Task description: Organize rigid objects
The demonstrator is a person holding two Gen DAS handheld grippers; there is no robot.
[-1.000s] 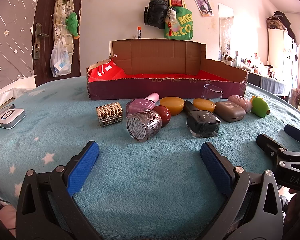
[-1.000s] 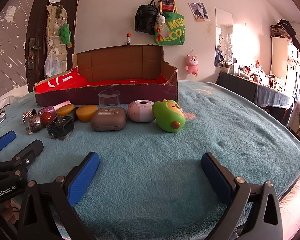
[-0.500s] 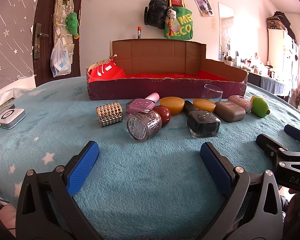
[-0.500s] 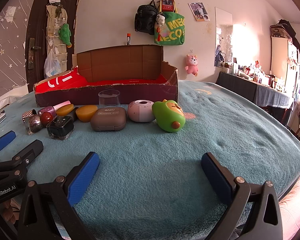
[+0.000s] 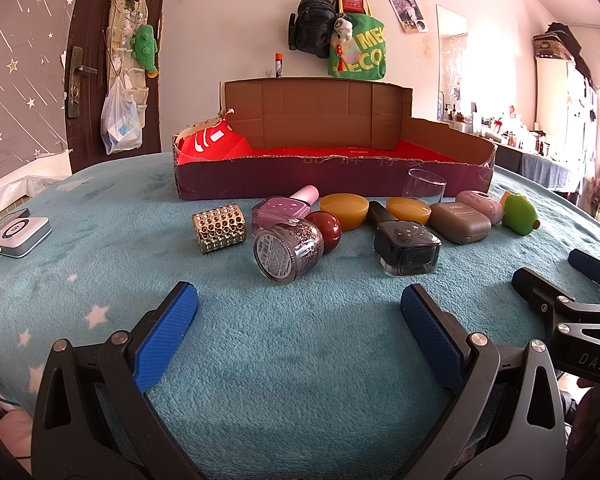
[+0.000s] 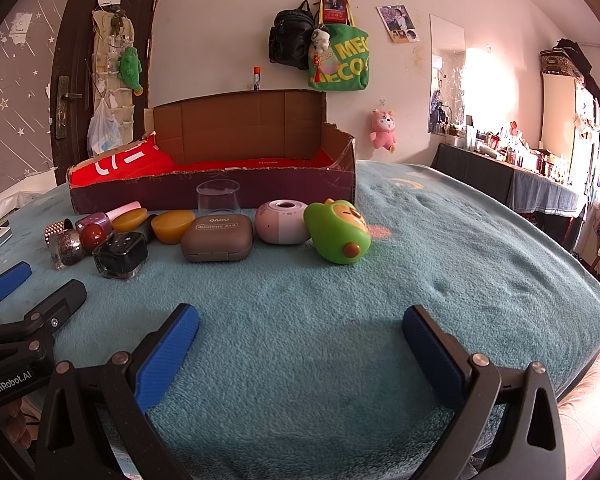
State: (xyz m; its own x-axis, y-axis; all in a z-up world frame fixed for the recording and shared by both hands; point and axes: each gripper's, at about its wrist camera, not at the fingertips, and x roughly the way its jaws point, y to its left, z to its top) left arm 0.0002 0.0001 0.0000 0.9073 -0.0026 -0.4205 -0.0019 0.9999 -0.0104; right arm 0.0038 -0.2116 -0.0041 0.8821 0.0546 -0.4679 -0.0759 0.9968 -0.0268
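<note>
A row of small items lies on the teal blanket in front of a cardboard box (image 5: 332, 184) (image 6: 220, 192) with a red lining. From the left: a studded gold cylinder (image 5: 219, 228), a pink polish bottle (image 5: 280, 212), a glitter bottle (image 5: 289, 250) on its side, a dark red ball (image 5: 325, 227), two amber pieces (image 5: 344, 208), a black polish bottle (image 5: 406, 248) (image 6: 121, 255), a grey eyeshadow case (image 6: 217, 238), a clear glass (image 6: 218, 198), a pink round device (image 6: 283, 222) and a green toy (image 6: 338, 231). My left gripper (image 5: 298, 330) and right gripper (image 6: 300, 344) both stand open, short of the row, holding nothing.
A white device (image 5: 20, 236) with a cable lies at the blanket's left edge. A door (image 5: 88, 60) with hanging bags stands behind at left. Bags hang on the back wall (image 5: 340, 32). A cluttered dresser (image 6: 540, 168) runs along the right side.
</note>
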